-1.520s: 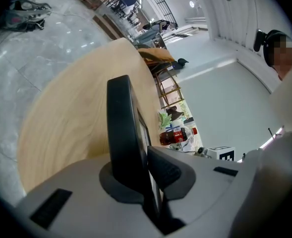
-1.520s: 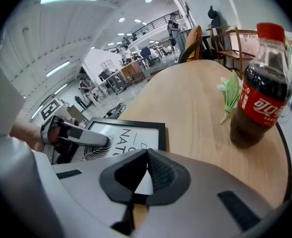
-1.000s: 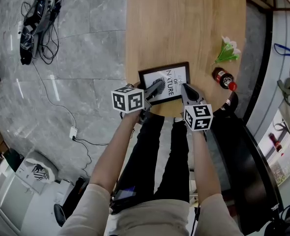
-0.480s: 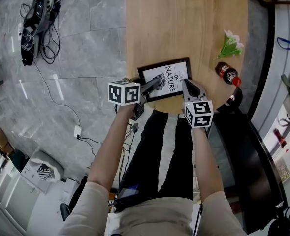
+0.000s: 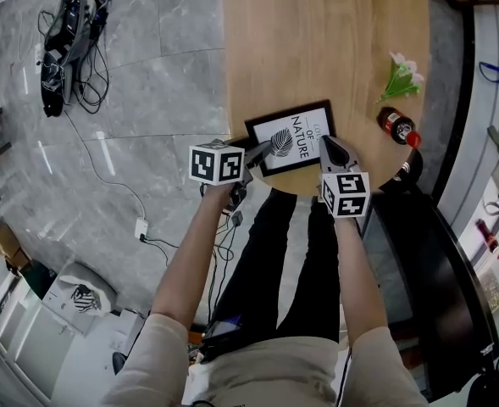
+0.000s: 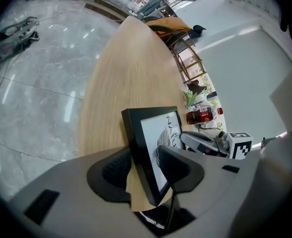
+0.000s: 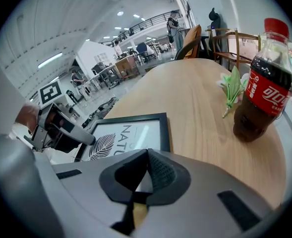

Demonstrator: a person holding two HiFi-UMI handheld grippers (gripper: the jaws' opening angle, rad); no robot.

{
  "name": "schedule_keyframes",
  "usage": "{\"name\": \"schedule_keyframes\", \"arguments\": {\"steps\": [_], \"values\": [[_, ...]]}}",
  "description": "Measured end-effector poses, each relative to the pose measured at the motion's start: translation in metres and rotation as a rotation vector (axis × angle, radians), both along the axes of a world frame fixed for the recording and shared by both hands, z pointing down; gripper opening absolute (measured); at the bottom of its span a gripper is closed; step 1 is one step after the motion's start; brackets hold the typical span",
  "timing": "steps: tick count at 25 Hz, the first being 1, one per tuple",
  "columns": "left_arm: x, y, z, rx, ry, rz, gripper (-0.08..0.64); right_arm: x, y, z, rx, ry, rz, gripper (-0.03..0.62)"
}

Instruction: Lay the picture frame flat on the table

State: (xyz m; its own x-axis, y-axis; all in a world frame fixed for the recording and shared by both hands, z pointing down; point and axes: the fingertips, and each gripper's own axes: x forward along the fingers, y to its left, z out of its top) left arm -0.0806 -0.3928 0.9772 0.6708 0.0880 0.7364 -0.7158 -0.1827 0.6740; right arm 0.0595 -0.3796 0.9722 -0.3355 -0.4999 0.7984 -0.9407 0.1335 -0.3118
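Task object: the black picture frame (image 5: 291, 138) with a white print, showing a dark leaf and the word NATURE, sits print-side up at the near rounded end of the oval light-wood table (image 5: 317, 41).
Frame attitude: in the right gripper view it lies low over the tabletop. Whether its near edge rests on the wood cannot be told.
Left gripper (image 5: 262, 149): the jaws pinch the frame at its near left corner, one pad on the print face and the other behind the frame's back.
Right gripper (image 5: 328, 147): the jaws are pressed together at the tips, with nothing seen between them. The tips sit at the frame's right edge.
Marker cubes: one cube (image 5: 217, 163) rides on the left gripper and one on the right, both off the table edge on the person's side.
Nearby items: a dark cola bottle with a red cap and red label (image 5: 397, 128) lies to the right of the frame, apart from it.
Further items: a green-stemmed flower sprig with white blooms (image 5: 399, 79) lies just beyond the bottle.
Surroundings: a grey marble-tile floor (image 5: 139, 83) carries a bundle of black cables (image 5: 67, 45) well to the left.
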Motion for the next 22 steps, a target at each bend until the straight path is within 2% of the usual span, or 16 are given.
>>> {"name": "schedule_keyframes", "arguments": {"steps": [6,14,19,22], "values": [[-0.013,0.001,-0.002,0.025,-0.034,-0.03,0.179,-0.005,0.0,0.004,-0.019,0.048,-0.028,0.032],[-0.014,0.011,-0.003,0.08,-0.046,0.049,0.179,-0.006,0.002,0.004,-0.05,0.003,0.015,0.032],[-0.02,0.018,-0.016,0.214,-0.11,0.193,0.179,-0.011,0.014,-0.003,-0.053,0.014,-0.029,0.032],[-0.024,0.027,-0.034,0.281,-0.137,0.21,0.179,-0.021,0.027,-0.012,-0.049,0.005,-0.054,0.032]]}}
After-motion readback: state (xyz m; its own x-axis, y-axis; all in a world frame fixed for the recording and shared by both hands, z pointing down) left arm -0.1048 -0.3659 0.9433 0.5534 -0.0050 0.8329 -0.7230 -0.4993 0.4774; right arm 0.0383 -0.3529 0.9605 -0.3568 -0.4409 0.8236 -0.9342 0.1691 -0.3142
